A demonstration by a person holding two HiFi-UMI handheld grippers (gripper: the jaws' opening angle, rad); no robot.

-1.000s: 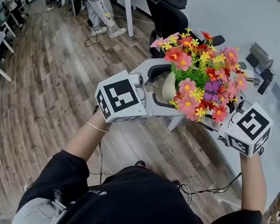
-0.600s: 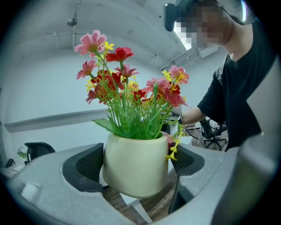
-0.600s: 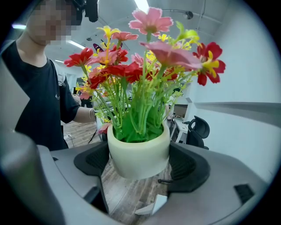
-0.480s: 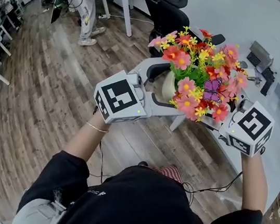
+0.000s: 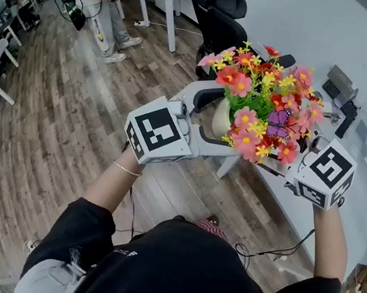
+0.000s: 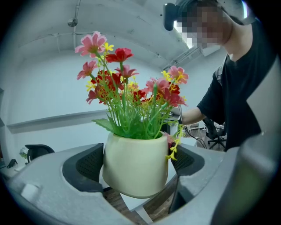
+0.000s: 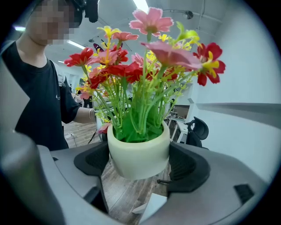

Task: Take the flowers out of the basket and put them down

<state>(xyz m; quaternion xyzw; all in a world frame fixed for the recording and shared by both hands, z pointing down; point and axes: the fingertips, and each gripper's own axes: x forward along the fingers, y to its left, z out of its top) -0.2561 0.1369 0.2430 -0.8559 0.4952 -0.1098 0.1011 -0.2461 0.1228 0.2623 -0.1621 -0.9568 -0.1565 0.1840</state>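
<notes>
Since the flowers (image 5: 267, 100) stand in a smooth, rounded cream pot (image 5: 221, 117), both tools take the pot and not the thin stems. In the left gripper view the left gripper (image 6: 136, 163) has its dark pads (image 6: 84, 165) set narrow against the pot's two sides, with a yellow sprig hanging by the right-hand pad. In the right gripper view the right gripper (image 7: 140, 163) clamps the same pot from the opposite side, its pads pressed to the walls just under the rim. Two grips across from each other likely keep the top-heavy bunch upright.

In the head view the pot hangs in the air at centre frame, over the wooden floor (image 5: 72, 111) and just beside the edge of the white desk (image 5: 362, 198) at the right. No basket shows in any view, so the lifting-out looks done. Setting the pot down, probably on the desk, appears to be the step left.
</notes>
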